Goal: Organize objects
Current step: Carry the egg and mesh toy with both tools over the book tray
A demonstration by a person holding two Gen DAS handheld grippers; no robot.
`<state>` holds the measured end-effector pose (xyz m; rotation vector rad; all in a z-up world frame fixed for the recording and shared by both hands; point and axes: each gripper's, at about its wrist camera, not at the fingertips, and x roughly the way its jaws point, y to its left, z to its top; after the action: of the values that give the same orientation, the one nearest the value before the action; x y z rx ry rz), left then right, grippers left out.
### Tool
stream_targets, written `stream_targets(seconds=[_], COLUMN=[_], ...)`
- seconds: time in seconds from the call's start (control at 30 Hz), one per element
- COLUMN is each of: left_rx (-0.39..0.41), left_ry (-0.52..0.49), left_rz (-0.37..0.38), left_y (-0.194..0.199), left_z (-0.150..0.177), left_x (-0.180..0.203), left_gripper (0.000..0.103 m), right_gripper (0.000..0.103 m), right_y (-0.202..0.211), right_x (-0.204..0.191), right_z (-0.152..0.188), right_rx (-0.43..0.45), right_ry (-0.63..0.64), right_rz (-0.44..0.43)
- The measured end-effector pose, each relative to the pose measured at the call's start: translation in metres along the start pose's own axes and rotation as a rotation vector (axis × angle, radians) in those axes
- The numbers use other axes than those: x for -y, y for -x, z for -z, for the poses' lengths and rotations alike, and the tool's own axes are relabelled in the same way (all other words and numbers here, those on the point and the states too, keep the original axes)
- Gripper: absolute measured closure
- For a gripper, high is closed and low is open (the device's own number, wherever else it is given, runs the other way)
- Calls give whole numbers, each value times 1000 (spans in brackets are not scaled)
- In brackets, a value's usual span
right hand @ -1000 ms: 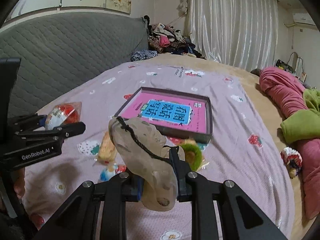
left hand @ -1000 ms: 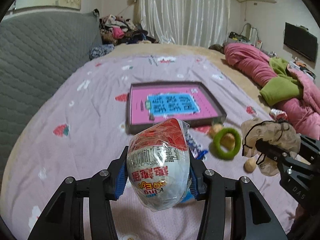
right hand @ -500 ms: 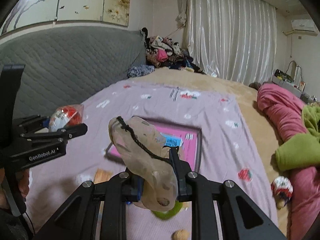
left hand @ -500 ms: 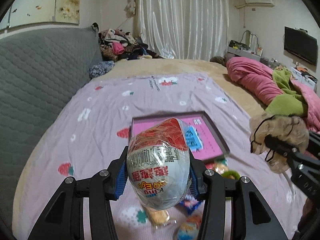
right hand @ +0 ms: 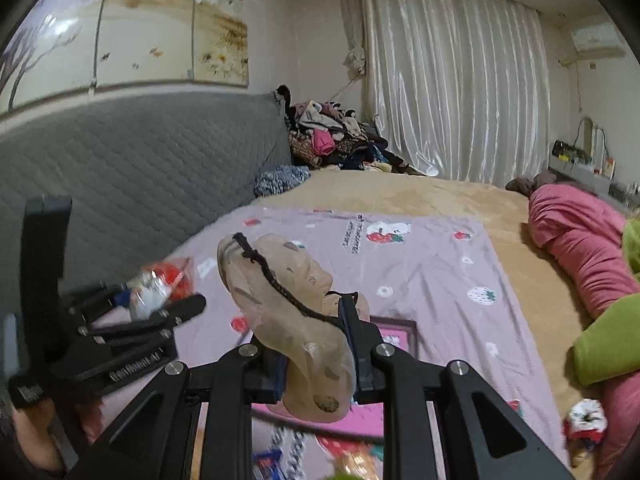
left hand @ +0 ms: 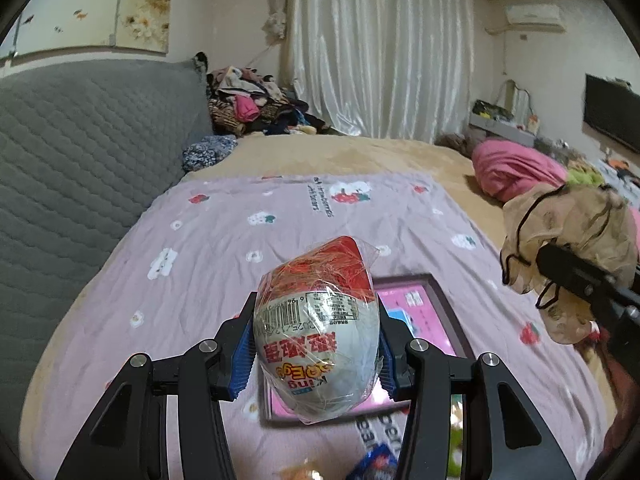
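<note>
Nearest the lens: left tool, blue pads clamped on a wrapped toy egg, held clear above the bed. Beside it, right tool, clamped on a beige drawstring pouch, also aloft. Below both: pink-faced framed board lying flat on the lilac sheet, small snack packets at the lower frame edge. Beyond: broad bare sheet, then tan blanket. Left boundary: grey quilted headboard. Right boundary: pink bedding roll. Farthest: clothes heap, white curtain.

bed: lilac sheet | headboard: grey quilted, left | curtain: white, far wall | clothes pile: far left corner | TV: right wall
</note>
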<state>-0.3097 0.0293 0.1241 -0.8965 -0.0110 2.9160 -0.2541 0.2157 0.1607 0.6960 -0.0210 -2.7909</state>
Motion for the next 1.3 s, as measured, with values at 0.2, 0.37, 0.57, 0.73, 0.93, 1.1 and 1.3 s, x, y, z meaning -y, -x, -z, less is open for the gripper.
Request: stream_targets(seconds=[0.2, 0.37, 0.57, 0.73, 0.93, 1.1, 1.3], left_rx=[-27, -40, -58, -67, -144, -200, -222], left_ry=[56, 111, 129, 107, 122, 133, 139], left_rz=[14, 15, -3, -5, 17, 22, 30], left_y=[-56, -104, -156, -186, -240, -255, -264], left_z=[7, 6, 7, 19, 39, 51, 56], left_x=[-9, -14, -12, -7, -12, -20, -21], left_gripper=[52, 51, 51, 51, 51, 51, 51], right_gripper=[80, 80, 80, 80, 80, 80, 80], right_y=[-44, -78, -136, -175, -218, -227, -232], right_x=[17, 28, 35, 43, 55, 60, 64], right_z=[0, 19, 30, 56, 76, 83, 88], right_rx=[17, 23, -19, -55, -147, -186, -233], right_ry=[-102, -159, -139, -132, -155, -163, -167], right_rz=[22, 82, 119, 130, 153, 174, 205])
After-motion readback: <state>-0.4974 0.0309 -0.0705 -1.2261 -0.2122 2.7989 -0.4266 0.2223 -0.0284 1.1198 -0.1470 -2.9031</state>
